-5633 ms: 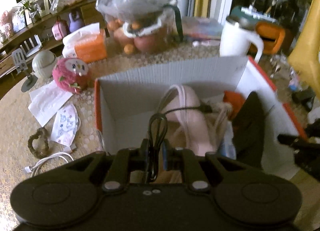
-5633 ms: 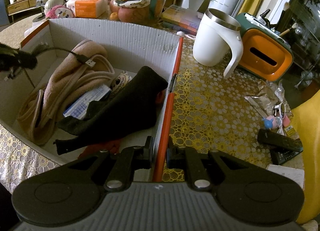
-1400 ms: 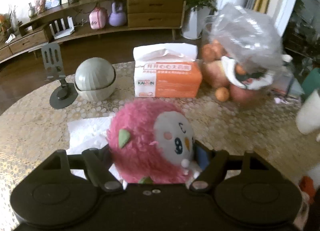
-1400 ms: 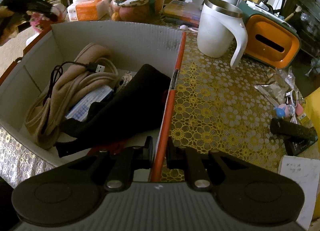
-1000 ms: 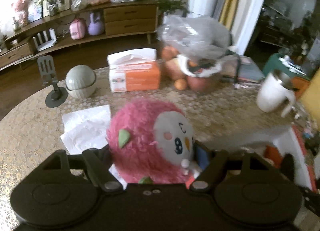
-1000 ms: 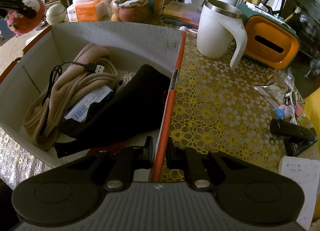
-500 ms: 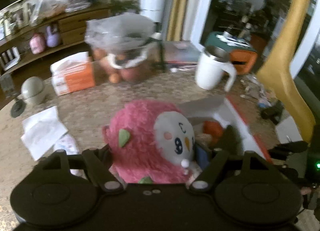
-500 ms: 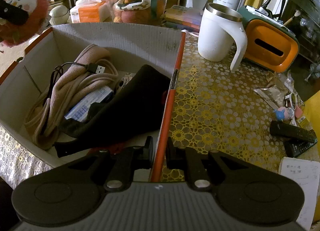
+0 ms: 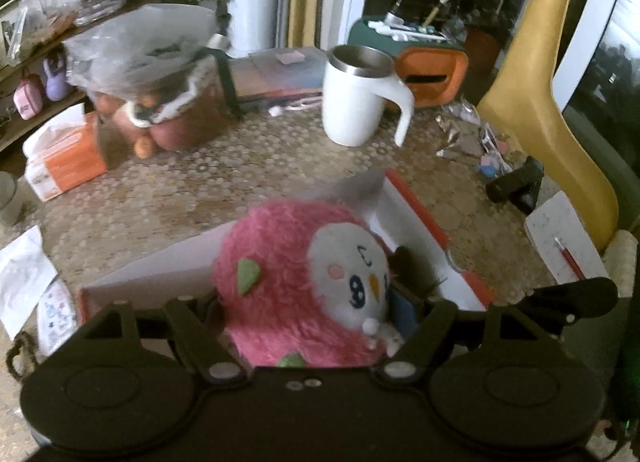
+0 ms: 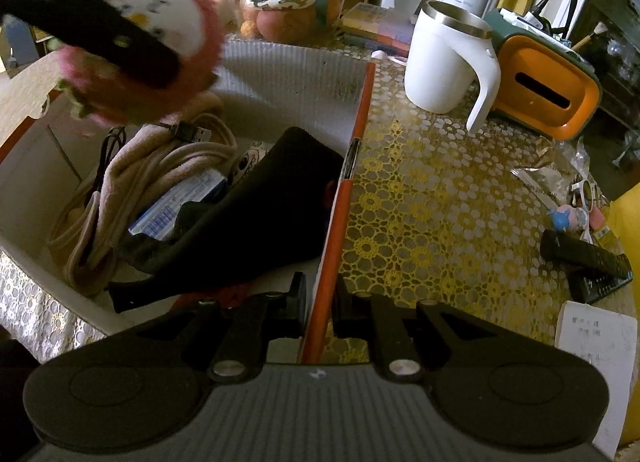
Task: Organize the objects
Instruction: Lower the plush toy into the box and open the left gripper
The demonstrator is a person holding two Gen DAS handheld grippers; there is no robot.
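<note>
Left of frame, right wrist view: the pink plush toy (image 10: 136,57) hangs above the upper left corner of the cardboard box (image 10: 280,73), clear of the contents, gripped by the left gripper (image 9: 316,310), whose jaws stand wide around the plush body and press into the fur on both sides. Judgement: the toy is held high over the opening so that it can go down among the things already stowed. Below it in the box lie a beige folded cloth (image 10: 132,177) with a black USB cable (image 10: 176,131) on top, and toward centre a black cloth (image 10: 256,217) draped against the right wall. Centre bottom: the right gripper (image 10: 319,304) has its jaws narrow, pinching the orange-edged box wall (image 10: 340,205) between them, apparently to steady the box while the other hand loads it. The right gripper sits low and level, pointing along the wall; the left one comes in from the upper left, tilted down. Right of frame, on the desk (image 10: 432,197): a white mug (image 10: 448,61), an orange container (image 10: 548,89), a black remote (image 10: 584,256).
</note>
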